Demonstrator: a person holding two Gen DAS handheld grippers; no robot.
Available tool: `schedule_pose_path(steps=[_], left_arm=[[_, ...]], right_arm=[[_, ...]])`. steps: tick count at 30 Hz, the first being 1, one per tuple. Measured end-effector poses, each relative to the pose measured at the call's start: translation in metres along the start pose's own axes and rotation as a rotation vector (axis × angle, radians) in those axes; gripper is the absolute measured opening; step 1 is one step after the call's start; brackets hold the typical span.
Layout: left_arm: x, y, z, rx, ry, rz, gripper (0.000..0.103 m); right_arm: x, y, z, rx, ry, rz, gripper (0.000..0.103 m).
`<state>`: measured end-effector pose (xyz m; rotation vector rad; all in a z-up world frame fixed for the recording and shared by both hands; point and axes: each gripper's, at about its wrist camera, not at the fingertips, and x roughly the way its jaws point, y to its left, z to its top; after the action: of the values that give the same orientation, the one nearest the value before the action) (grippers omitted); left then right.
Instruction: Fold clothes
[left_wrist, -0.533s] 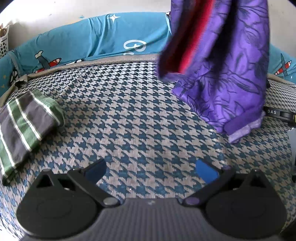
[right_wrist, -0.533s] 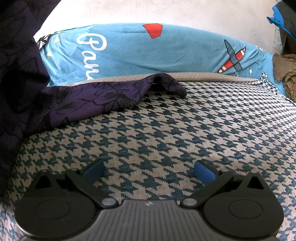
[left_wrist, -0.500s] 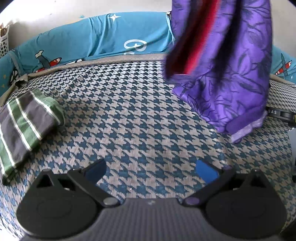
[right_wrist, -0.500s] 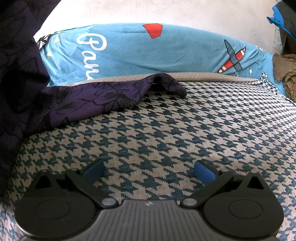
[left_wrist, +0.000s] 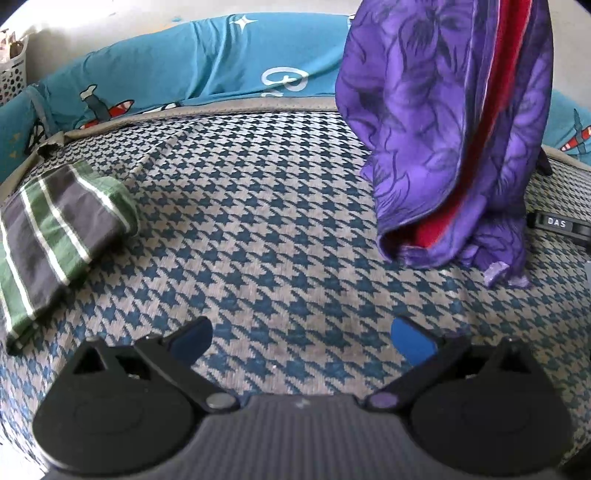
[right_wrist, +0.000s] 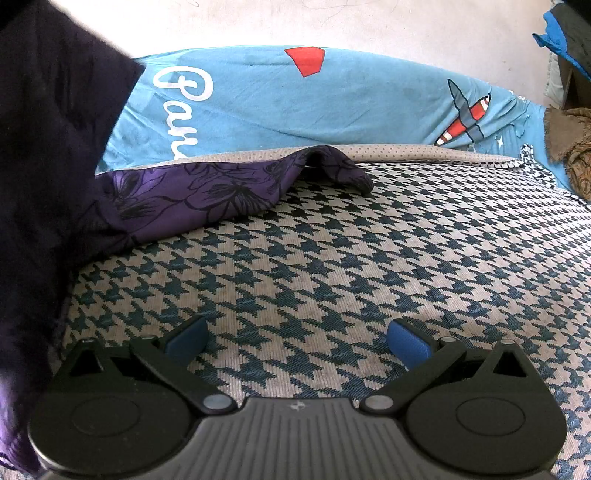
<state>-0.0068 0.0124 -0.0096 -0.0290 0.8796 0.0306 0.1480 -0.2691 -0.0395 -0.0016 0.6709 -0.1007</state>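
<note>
A purple floral garment (left_wrist: 454, 129) with a red inner lining hangs from above at the right of the left wrist view, its lower end bunched on the houndstooth bed surface (left_wrist: 277, 229). In the right wrist view the same garment (right_wrist: 207, 192) trails across the bed at the back left and fills the left edge as a dark mass. A folded green, grey and white striped garment (left_wrist: 55, 229) lies at the left. My left gripper (left_wrist: 301, 338) is open and empty over the bed. My right gripper (right_wrist: 295, 338) is open and empty over the bed.
A blue printed cushion (left_wrist: 207, 70) runs along the back of the bed, also in the right wrist view (right_wrist: 332, 96). A white perforated basket (left_wrist: 13, 70) stands at the far left. A black strap marked DAS (left_wrist: 561, 223) lies at the right. Brown cloth (right_wrist: 570, 144) sits far right.
The hanging purple garment has dropped lower and swung; its lower end now rests bunched on the bed. Both grippers stay open in the same place.
</note>
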Motion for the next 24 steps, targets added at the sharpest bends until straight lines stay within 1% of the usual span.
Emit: schedule_pose_path(steps=[6,9,15,21,24], left_arm=[[0.004,0.008,-0.002,-0.040,0.030,0.013,0.103],[0.005,0.014,-0.001,-0.076,0.042,0.014,0.103],[0.011,0.014,0.001,-0.111,0.057,0.064,0.103],[0.014,0.002,0.004,-0.086,0.062,0.073,0.103],[0.013,-0.005,0.002,-0.075,0.077,0.056,0.103]], right_arm=[[0.000,0.001,0.000,0.000,0.000,0.000,0.103],[0.001,0.001,0.000,0.000,0.000,0.000,0.103],[0.001,0.002,0.000,0.000,0.000,0.000,0.103],[0.001,0.002,-0.001,0.000,0.000,0.000,0.103],[0.001,0.002,-0.001,0.000,0.000,0.000,0.103]])
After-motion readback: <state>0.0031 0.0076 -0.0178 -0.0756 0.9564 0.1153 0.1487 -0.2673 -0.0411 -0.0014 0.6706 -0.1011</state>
